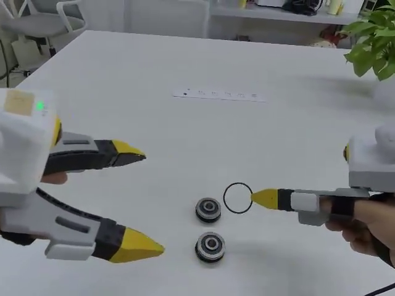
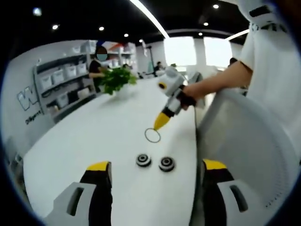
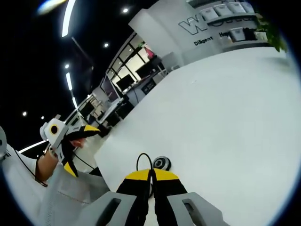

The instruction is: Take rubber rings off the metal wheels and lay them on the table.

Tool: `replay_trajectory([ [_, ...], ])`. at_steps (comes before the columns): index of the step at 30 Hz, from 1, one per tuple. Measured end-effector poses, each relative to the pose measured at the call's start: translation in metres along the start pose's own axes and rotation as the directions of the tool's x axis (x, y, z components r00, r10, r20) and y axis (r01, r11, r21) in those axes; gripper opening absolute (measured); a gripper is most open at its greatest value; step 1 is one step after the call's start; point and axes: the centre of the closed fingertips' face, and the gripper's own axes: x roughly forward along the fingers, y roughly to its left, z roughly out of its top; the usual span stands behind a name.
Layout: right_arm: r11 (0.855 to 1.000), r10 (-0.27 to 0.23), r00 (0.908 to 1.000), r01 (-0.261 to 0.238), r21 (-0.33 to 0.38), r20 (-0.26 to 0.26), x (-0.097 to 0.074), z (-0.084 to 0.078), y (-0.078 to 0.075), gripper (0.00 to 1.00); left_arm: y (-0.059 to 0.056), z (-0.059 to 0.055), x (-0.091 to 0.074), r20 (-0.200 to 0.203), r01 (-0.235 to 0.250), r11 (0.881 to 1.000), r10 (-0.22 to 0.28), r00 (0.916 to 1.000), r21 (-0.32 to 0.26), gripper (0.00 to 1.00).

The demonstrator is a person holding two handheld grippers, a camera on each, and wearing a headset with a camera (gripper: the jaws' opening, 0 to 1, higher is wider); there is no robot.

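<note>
Table point(image 1: 185, 61) is a plain white top, smooth and mostly matt, with a soft sheen where the ceiling lights catch it. The wheels point(image 1: 208, 209) point(image 1: 210, 246) look like bright metal in the middle, kinda polished, with a dull black rubber band round the outside. The ring point(image 1: 224, 198) is thin black rubber, matt, no shine at all. Left gripper point(image 1: 154, 202) and right gripper point(image 1: 256, 198) look like plastic to me: smooth satin white and grey shells, black mid sections, matt yellow tips. Plant point(image 1: 373, 46) leaves are a bit glossy. The sleeve point(image 2: 268, 61) in the left gripper view looks like plain white cloth.
</note>
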Motion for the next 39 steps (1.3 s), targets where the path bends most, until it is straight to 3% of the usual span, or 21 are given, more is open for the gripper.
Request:
replay_trajectory([
  [5, 1.0, 0.001, 0.9998, -0.001, 0.0, 0.019, -0.002, 0.004, 0.001, 0.0, 0.003, -0.014, -0.016, 0.006, -0.07, 0.995, 0.07, 0.9975, -0.066, 0.84],
  [10, 1.0, -0.001, 0.9996, 0.001, -0.006, 0.027, -0.003, 0.007, 0.002, 0.0, 0.003, -0.024, -0.02, 0.014, -0.107, 0.988, 0.11, 0.9939, -0.111, 0.88],
  [14, 1.0, 0.002, 0.9991, -0.001, -0.008, 0.042, -0.005, 0.011, 0.003, 0.0, -0.003, -0.029, -0.015, 0.022, -0.104, 0.984, 0.108, 0.9939, -0.147, 0.89],
  [21, 1.0, 0.008, 0.9981, -0.007, -0.016, 0.061, -0.006, 0.017, 0.01, 0.0, -0.015, -0.052, -0.011, -0.058, -0.097, 0.987, 0.09, 0.9942, -0.13, 0.89],
  [23, 1.0, 0.013, 0.9981, -0.011, -0.027, 0.061, -0.004, 0.018, 0.013, 0.0, -0.013, -0.05, -0.012, -0.051, -0.107, 0.985, 0.101, 0.9935, -0.136, 0.89],
  [26, 0.999, 0.018, 0.9983, -0.016, -0.039, 0.056, -0.002, 0.018, 0.017, 0.0, -0.009, -0.043, -0.014, -0.008, -0.118, 0.98, 0.119, 0.9929, -0.16, 0.89],
  [32, 0.998, 0.044, 0.9951, -0.04, -0.046, 0.088, -0.001, 0.029, 0.028, 0.0, -0.003, -0.041, -0.018, 0.012, -0.146, 0.973, 0.151, 0.9885, -0.177, 0.89],
  [39, 0.996, 0.078, 0.9906, -0.073, -0.052, 0.113, 0.007, 0.038, 0.043, 0.0, -0.004, -0.04, -0.017, 0.016, -0.139, 0.974, 0.144, 0.9895, -0.182, 0.89],
])
